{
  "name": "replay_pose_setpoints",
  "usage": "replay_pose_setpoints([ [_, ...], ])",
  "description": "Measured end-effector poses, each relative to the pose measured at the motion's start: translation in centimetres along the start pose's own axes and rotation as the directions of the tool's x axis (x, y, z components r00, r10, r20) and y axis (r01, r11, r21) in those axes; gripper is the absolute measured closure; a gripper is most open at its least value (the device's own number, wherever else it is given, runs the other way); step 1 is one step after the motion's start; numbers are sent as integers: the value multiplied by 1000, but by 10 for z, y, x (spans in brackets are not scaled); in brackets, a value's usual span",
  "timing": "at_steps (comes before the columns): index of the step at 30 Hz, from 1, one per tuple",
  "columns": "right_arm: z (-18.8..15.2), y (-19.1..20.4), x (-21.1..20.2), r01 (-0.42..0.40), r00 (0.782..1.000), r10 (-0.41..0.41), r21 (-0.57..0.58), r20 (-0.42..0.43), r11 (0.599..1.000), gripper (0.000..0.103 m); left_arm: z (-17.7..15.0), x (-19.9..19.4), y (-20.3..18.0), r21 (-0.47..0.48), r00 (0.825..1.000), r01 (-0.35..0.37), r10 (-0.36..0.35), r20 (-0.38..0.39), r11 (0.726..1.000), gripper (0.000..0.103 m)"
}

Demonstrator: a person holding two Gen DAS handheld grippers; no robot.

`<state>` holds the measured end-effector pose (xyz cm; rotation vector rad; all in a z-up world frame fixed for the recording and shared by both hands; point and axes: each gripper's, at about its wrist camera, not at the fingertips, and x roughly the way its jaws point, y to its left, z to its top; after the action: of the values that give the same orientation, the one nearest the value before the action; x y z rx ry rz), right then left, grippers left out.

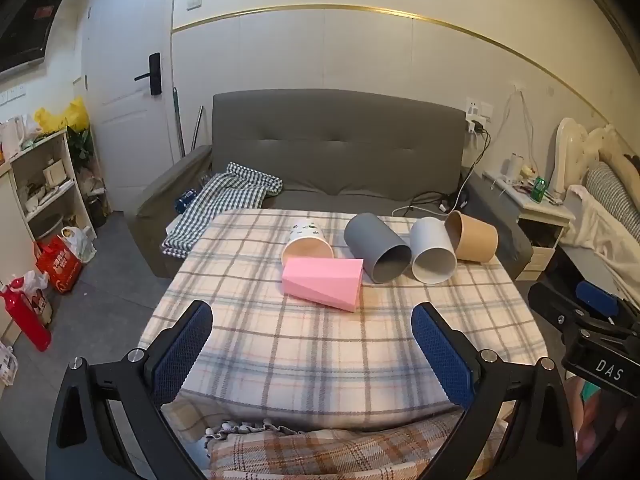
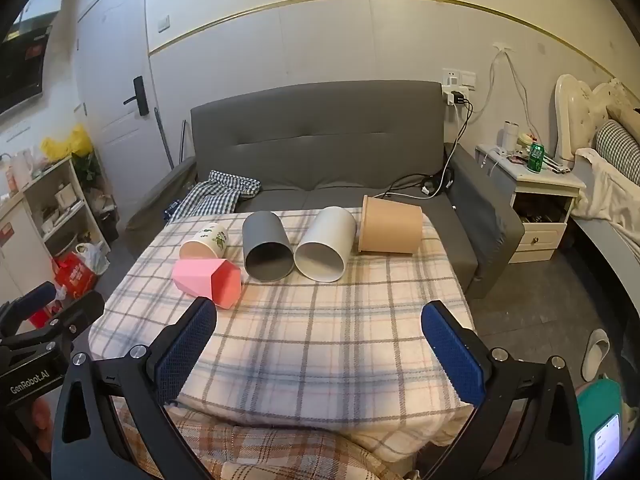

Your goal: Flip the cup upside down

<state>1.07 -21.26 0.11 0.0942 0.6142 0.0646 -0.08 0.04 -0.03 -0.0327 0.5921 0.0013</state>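
Observation:
Several cups lie on their sides on the plaid-covered table [image 1: 320, 344]: a pink faceted cup [image 1: 322, 283] [image 2: 208, 278], a white cup with a leaf print [image 1: 307, 238] [image 2: 205, 241], a dark grey cup [image 1: 376, 251] [image 2: 266, 245], a light grey cup [image 1: 432, 249] [image 2: 326, 243] and a tan cup [image 1: 474, 237] [image 2: 390, 230]. My left gripper [image 1: 312, 344] is open and empty, near the table's front edge, short of the pink cup. My right gripper [image 2: 320, 344] is open and empty over the table's front part. Each gripper shows at the edge of the other's view.
A grey sofa [image 1: 340, 148] stands behind the table, with a checked cloth [image 1: 224, 196] and cables on it. A white nightstand [image 2: 536, 208] and a bed are at the right. Shelves [image 1: 44, 184], bags and a red bottle [image 1: 24, 312] are at the left.

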Motion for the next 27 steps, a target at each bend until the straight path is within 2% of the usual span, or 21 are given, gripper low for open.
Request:
replay_pose_setpoints([
  [27, -6, 2, 3, -1, 1000, 1, -3, -14, 1000, 0, 1, -1, 2, 6, 1000, 3, -3, -10, 1000, 0],
])
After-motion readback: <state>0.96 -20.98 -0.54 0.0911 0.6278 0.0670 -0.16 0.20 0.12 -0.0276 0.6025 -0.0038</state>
